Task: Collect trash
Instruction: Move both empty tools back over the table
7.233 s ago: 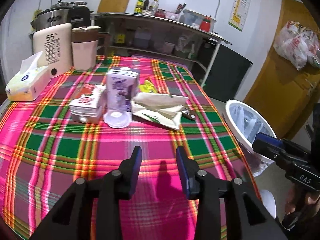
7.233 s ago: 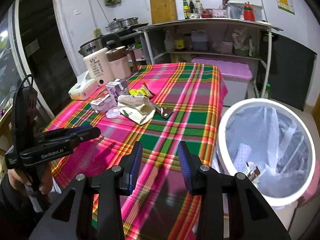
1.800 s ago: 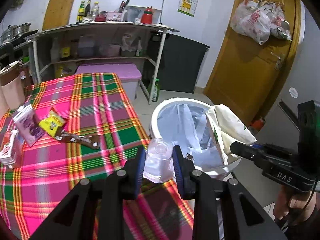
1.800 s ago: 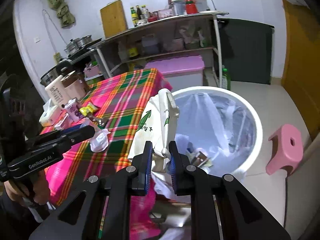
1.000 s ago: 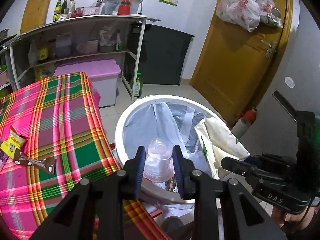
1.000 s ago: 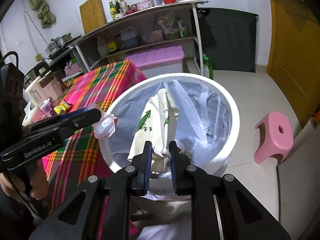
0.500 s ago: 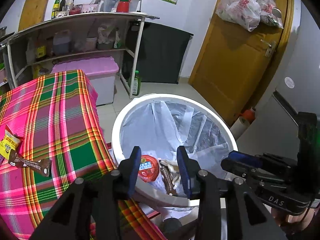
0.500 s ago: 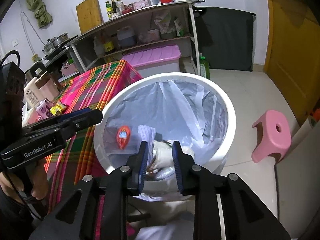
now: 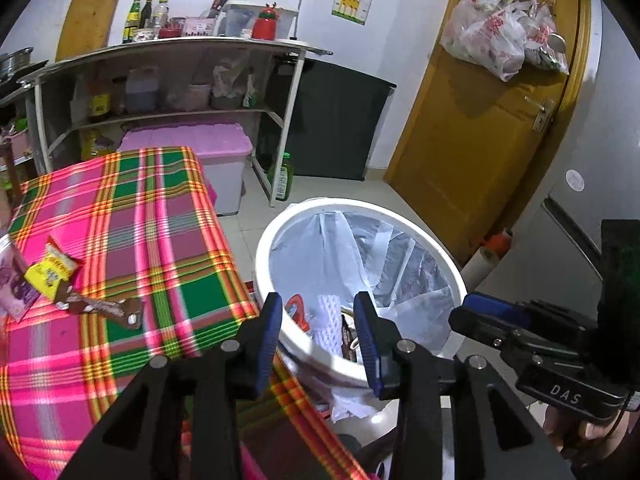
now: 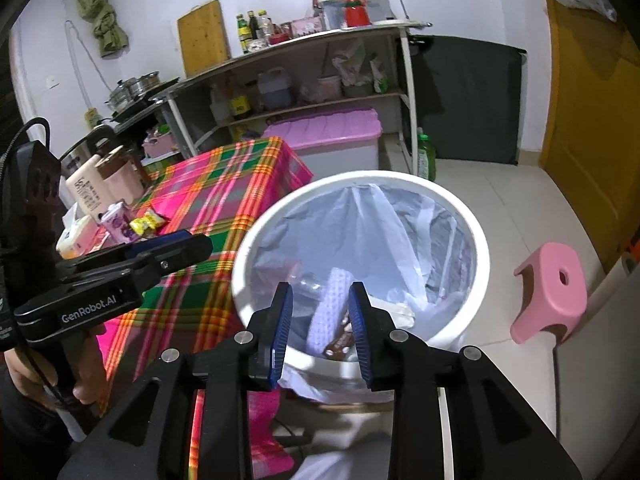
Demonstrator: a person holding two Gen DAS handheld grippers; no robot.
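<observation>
The white trash bin (image 9: 452, 268) with a clear liner stands on the floor beside the plaid table (image 9: 132, 216). My left gripper (image 9: 318, 312) hangs over its near rim, open and empty. My right gripper (image 10: 321, 300) is over the bin (image 10: 360, 179) too, its jaws opening with nothing held between them. Inside the bin lie a clear cup (image 10: 310, 280), a white foam net (image 10: 332, 308) and a white bag (image 10: 396, 312). A yellow wrapper (image 9: 50, 272), a brown wrapper (image 9: 104, 308) and a purple carton (image 9: 14, 284) remain on the table.
A pink stool (image 10: 550, 292) sits on the floor right of the bin. A pink-lidded box (image 9: 188, 148) and a green bottle (image 9: 282, 180) stand under the shelf rack (image 9: 168, 44). The wooden door (image 9: 480, 140) is behind the bin. A tissue box (image 10: 78, 232) is on the table.
The left gripper let go of the clear cup and the right gripper let go of the white bag; both dropped into the bin. Both grippers opened and drew back slightly.
</observation>
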